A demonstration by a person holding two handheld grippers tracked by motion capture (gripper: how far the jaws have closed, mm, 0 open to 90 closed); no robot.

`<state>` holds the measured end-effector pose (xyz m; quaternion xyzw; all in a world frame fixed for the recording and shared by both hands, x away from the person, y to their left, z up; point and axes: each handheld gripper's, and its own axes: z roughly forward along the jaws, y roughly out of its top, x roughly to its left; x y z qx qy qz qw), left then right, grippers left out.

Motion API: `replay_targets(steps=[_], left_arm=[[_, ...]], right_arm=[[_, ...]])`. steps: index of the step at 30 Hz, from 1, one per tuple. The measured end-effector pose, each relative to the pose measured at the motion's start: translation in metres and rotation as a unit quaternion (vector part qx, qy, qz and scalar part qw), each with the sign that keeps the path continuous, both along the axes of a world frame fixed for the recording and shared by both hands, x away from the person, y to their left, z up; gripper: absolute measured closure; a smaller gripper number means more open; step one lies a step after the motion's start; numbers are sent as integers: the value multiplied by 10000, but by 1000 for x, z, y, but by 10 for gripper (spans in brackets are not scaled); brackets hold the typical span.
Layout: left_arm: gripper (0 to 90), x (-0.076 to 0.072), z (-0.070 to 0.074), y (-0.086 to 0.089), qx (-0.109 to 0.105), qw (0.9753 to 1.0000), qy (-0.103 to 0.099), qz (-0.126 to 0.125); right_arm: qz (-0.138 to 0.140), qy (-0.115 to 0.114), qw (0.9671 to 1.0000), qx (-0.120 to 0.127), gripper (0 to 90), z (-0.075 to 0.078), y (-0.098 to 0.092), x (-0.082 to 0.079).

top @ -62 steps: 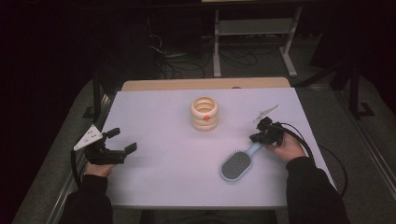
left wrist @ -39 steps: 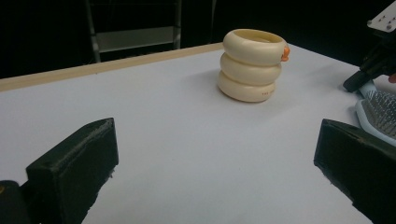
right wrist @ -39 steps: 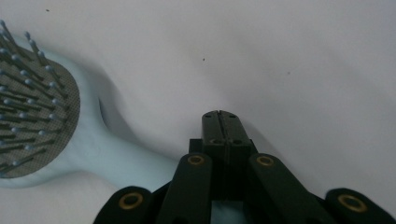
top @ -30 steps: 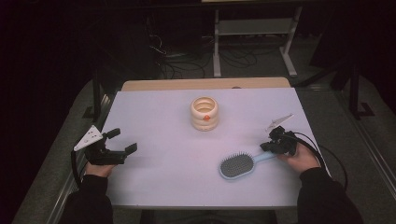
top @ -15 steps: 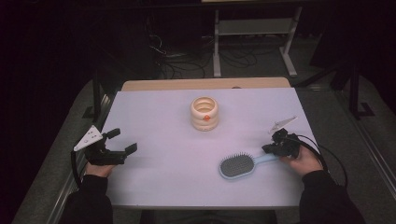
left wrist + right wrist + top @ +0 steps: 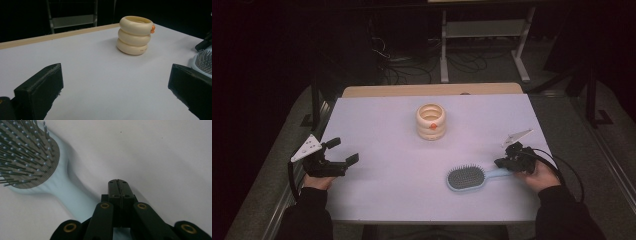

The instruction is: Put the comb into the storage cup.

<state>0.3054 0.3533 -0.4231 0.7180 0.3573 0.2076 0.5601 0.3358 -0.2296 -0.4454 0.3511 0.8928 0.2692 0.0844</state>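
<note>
Since approx 2 s ago the right gripper (image 6: 507, 161) has slid back toward the bench's (image 6: 377, 115) right edge, off the hairbrush (image 6: 472, 177) head to its handle end; brush barely shifted. Right jaws clenched, pads meeting, just above/beside the pale blue handle, nothing betw. them. Left gripper (image 6: 343, 152) stays near left edge, jaws released wide. Lots of bare bench betw. the two. Brush: smooth plastic, oval bristled pad up, long axis left-right, head pointing left. Ribbed cream cup (image 6: 431, 121) stands centre-rear, well apart.
</note>
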Motion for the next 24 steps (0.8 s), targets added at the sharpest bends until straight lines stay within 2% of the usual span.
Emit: replay_targets(steps=[12,24], left_arm=[[0,0,0,0,4,10000,3,2],[0,0,0,-1,15,10000,3,-2]], right_arm=[[56,-6,10000,-6,889,0,-1,-13],[124,23,9999,95,889,2,-4,-31]])
